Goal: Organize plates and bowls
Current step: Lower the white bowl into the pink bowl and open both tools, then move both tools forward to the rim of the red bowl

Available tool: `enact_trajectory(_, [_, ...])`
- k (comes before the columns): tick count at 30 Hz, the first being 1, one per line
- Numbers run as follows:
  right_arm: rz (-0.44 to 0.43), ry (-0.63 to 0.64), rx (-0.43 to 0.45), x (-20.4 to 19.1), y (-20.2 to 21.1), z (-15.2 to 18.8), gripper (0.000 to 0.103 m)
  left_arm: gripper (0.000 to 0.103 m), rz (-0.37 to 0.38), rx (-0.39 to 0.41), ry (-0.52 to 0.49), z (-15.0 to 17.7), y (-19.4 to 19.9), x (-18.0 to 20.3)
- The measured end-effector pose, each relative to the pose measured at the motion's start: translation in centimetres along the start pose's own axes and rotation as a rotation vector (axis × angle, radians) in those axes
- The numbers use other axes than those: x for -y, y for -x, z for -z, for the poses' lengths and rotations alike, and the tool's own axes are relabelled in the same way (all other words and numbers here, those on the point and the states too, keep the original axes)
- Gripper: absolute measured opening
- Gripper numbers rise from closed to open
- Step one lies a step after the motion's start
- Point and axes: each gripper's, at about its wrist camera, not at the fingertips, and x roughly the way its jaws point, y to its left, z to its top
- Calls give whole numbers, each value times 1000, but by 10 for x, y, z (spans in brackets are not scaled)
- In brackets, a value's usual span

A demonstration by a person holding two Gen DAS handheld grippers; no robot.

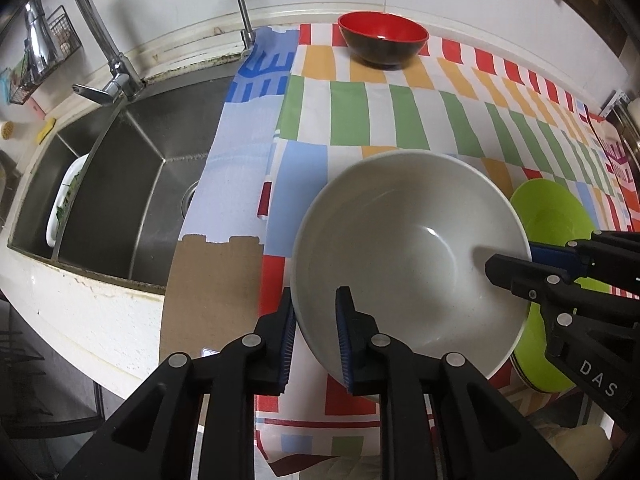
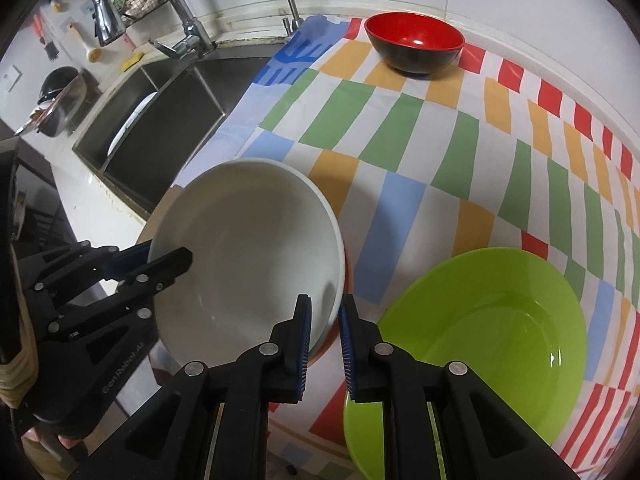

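Left gripper [image 1: 316, 344]: straddles white bowl's [image 1: 404, 248] rim at 7 o'clock; grip looks slack.
Right gripper [image 2: 324, 344]: clamped on rim at 4 o'clock.
White bowl: on striped cloth [image 1: 360, 112]; green plate [image 2: 496, 320] at 3 o'clock, nearer right hand.

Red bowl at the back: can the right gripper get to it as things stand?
Probably not yet: the right gripper is clamped on the rim of the white bowl. Once released, the striped cloth up to the red bowl looks bare.
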Motion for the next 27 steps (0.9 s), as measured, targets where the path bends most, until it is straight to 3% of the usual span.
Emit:
enact_trajectory(3, [5, 14, 4, -1, 0, 1, 17, 26, -5, 9, 0, 1, 2, 1])
enact_trajectory(5, [1, 17, 6, -1, 0, 1, 18, 42, -18, 26, 4, 0, 6, 0])
enact_trajectory(7, [-1, 22, 12, 0, 1, 1, 30, 46, -35, 45, 7, -1, 11, -1])
enact_trajectory(9, [1, 21, 21, 0, 3, 1, 37, 46, -33, 55, 14, -3, 16, -3])
enact_trajectory(15, [2, -16, 70, 9, 14, -2, 37, 51, 1, 92, 49, -16, 28, -8])
enact_trajectory(19, [11, -41, 118, 17, 24, -9, 37, 58, 3, 132, 28, -31, 37, -7])
enact_trajectory(27, [51, -73, 217, 31, 45, -39, 37, 60, 18, 193, -37, -80, 43, -7])
